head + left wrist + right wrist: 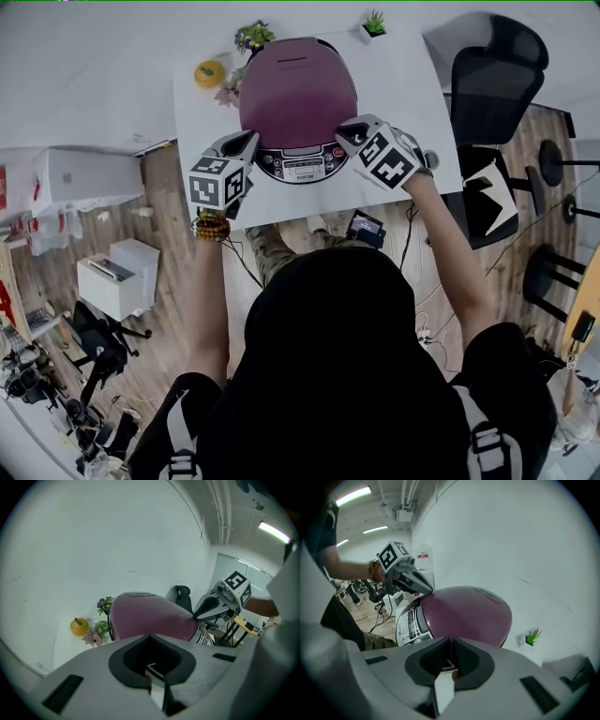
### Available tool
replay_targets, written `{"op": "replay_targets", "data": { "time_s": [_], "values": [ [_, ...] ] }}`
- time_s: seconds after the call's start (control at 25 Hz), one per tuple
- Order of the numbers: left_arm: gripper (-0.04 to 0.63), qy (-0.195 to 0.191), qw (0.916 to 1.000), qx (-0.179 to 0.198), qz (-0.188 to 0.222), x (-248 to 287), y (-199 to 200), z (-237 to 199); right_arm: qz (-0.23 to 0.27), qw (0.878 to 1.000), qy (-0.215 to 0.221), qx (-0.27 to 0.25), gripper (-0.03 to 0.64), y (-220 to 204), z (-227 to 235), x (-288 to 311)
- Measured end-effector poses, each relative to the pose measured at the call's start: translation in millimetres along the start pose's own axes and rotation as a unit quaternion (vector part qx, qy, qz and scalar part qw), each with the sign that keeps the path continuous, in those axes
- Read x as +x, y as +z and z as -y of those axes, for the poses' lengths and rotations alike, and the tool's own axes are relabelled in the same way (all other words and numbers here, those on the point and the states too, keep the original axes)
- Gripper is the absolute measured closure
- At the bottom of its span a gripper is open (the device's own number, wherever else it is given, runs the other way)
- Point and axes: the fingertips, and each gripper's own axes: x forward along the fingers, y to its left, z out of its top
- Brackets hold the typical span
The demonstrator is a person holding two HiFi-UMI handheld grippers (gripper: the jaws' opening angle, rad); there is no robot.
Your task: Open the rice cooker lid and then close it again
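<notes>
A rice cooker with a purple domed lid [298,94] stands on the white table [202,169], lid down, its silver control panel [302,166] facing me. My left gripper [251,140] rests its tips against the lid's front left rim, jaws together with nothing between them. My right gripper [346,136] sits at the lid's front right rim, its jaws drawn to a thin slit, and I see nothing between them. In the left gripper view the lid [150,616] lies just past my left gripper [150,637]. The right gripper view shows the lid [464,613] beyond my right gripper [451,640].
A yellow fruit-shaped ornament [209,73], purple flowers [253,36] and a small green plant [373,24] stand round the cooker's back. A black office chair [492,80] is to the table's right. White boxes [117,277] sit on the wooden floor at left.
</notes>
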Motion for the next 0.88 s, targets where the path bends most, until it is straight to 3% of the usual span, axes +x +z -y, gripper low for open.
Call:
{"op": "replay_targets", "data": {
  "time_s": [0.12, 0.24, 0.44, 0.56, 0.64, 0.72, 0.88],
  "values": [
    [0.572, -0.003, 0.9999, -0.008, -0.007, 2.5, 1.4, 0.0, -0.011, 1.000, 0.008, 0.011, 0.572, 0.9, 2.0, 0.4],
    [0.572, -0.004, 0.9996, -0.024, 0.011, 2.0, 1.2, -0.5, -0.005, 1.000, 0.005, 0.031, 0.572, -1.8, 2.9, 0.0],
    [0.571, 0.005, 0.9990, -0.035, 0.028, -2.1, -0.6, 1.6, 0.006, 0.995, 0.013, 0.096, 0.572, -5.5, 4.3, -2.6],
    [0.571, 0.044, 0.9986, -0.013, 0.028, -6.2, 9.7, -3.2, -0.010, 0.998, -0.002, 0.066, 0.571, 2.4, 5.9, -7.3],
    [0.571, 0.071, 0.9956, -0.010, 0.061, -16.9, 27.7, -6.1, 0.037, 0.997, -0.016, 0.067, 0.572, 24.2, 9.8, -19.7],
    [0.571, 0.099, 0.9887, -0.003, 0.112, -30.6, 56.2, -8.7, 0.119, 0.989, -0.047, 0.071, 0.571, 60.4, 22.9, -41.2],
    [0.571, 0.144, 0.9653, 0.034, 0.215, -69.9, 115.4, 0.2, 0.250, 0.953, -0.167, 0.046, 0.571, 124.5, 42.4, -98.1]
  ]
}}
